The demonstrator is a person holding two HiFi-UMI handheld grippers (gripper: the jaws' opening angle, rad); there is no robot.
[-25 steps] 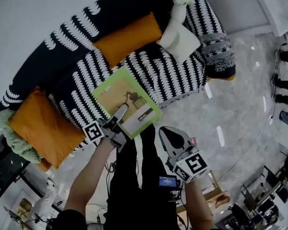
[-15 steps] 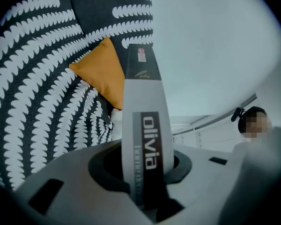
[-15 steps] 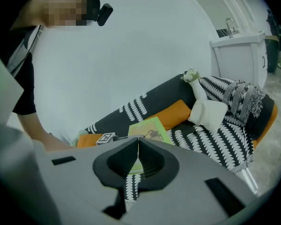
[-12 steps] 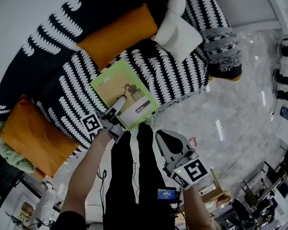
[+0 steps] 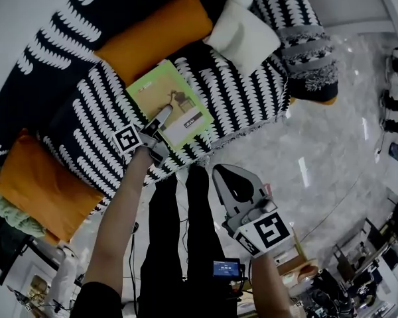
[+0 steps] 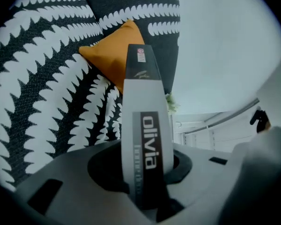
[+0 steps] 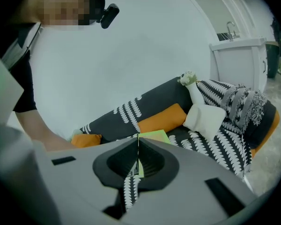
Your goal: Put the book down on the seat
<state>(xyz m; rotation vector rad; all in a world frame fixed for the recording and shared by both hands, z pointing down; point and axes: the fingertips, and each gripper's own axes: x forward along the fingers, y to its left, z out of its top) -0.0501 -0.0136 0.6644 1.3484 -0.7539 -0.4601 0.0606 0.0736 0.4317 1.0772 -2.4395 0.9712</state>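
Your left gripper [image 5: 160, 116] pinches the green book [image 5: 169, 98] by its near edge. In the left gripper view the jaws press on both covers, and a dark strip printed "olivia" runs up between them. The book lies flat over the black-and-white patterned seat [image 5: 235, 101], cover up, near the seat's front edge. Whether it already rests on the fabric cannot be told. Just beyond its far corner sits an orange cushion [image 5: 152, 35], propped against the sofa's back, with a white pillow [image 5: 242, 38] further toward the armrest. A second orange cushion [image 5: 30, 177] lies at the sofa's other end. Your right gripper [image 5: 224, 175] hangs apart, off the sofa and above the pale marbled floor [image 5: 331, 144], its jaws pressed together on nothing.
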